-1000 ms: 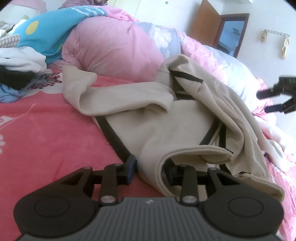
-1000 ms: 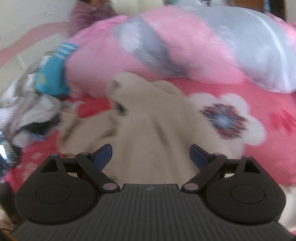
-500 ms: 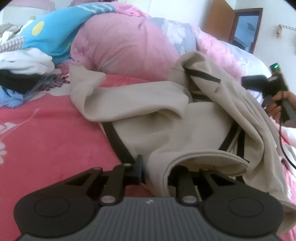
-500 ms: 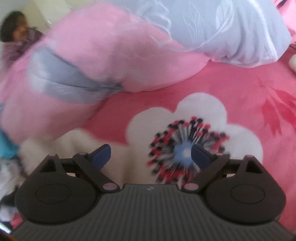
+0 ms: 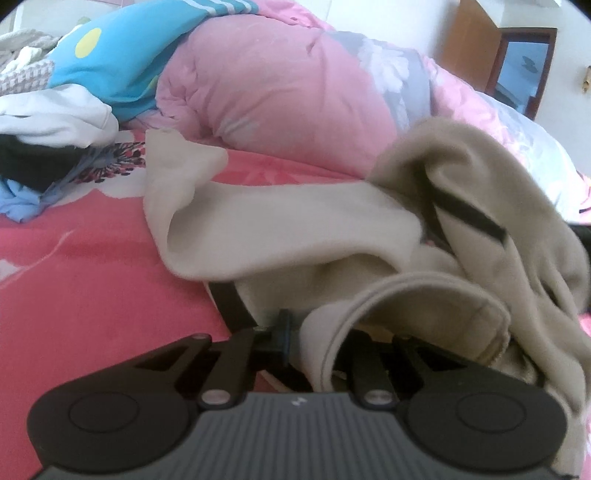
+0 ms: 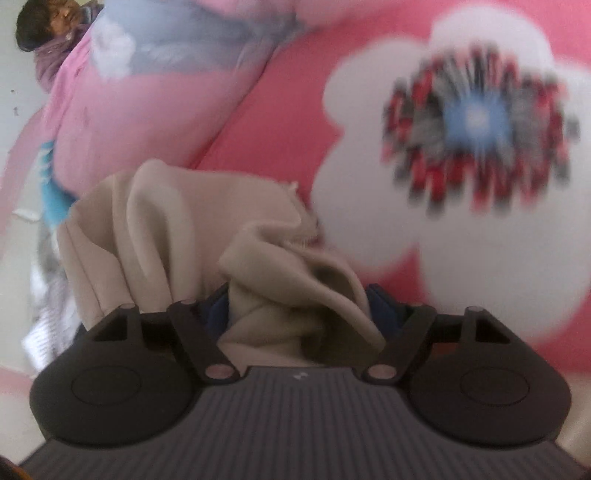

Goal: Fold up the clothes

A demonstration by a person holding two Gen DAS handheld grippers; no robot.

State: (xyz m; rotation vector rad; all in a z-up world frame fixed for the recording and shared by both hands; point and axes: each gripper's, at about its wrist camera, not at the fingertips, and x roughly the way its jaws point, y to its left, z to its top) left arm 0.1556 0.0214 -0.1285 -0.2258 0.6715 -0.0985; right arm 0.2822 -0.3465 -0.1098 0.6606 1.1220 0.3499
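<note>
A beige garment [image 5: 295,221] with black stripes lies crumpled on the pink floral bed sheet [image 5: 92,280]. In the left wrist view my left gripper [image 5: 317,332] is shut on the garment's rolled hem, which bulges up between the fingers. In the right wrist view my right gripper [image 6: 295,310] has closed on another bunched fold of the beige garment [image 6: 177,225], and the cloth fills the gap between its blue pads [image 6: 382,310]. The right gripper is hidden behind the garment in the left wrist view.
A pink and grey quilt [image 5: 280,85] is heaped behind the garment. A pile of other clothes [image 5: 55,118], white, black and blue, sits at the far left. A person [image 6: 48,33] is at the far side of the bed. A brown door [image 5: 469,48] stands at the back right.
My right gripper swung down over the sheet and closed on a fold of the beige garment. My left gripper kept its hold on the hem and moved closer in.
</note>
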